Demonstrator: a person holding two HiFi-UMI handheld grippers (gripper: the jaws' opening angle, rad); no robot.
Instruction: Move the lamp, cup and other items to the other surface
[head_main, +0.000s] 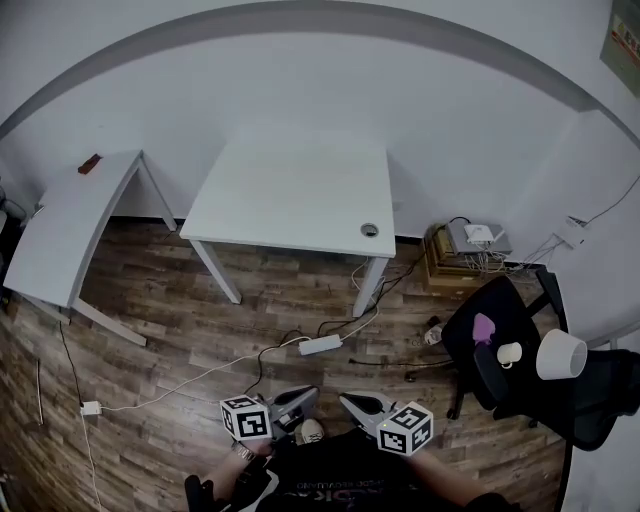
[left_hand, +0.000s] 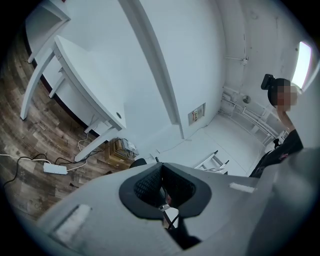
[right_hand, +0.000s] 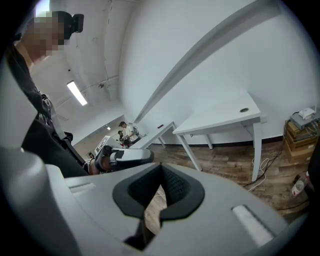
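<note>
In the head view a black office chair (head_main: 520, 385) at the right carries a white lamp shade (head_main: 560, 355), a white cup (head_main: 509, 353) and a small purple item (head_main: 484, 327). A white table (head_main: 290, 195) stands bare at the middle, and a second white table (head_main: 75, 225) stands at the left. My left gripper (head_main: 303, 397) and right gripper (head_main: 352, 402) hang low in front of me, tips near each other, far from the chair. Both are shut with nothing held. In the gripper views the left gripper (left_hand: 161, 172) and the right gripper (right_hand: 161, 175) show pads meeting.
A power strip (head_main: 320, 345) and cables lie on the wooden floor under the middle table. A cardboard box (head_main: 465, 250) with devices stands by the wall. A small reddish object (head_main: 89, 163) lies on the left table. A small bottle (head_main: 432, 335) is near the chair.
</note>
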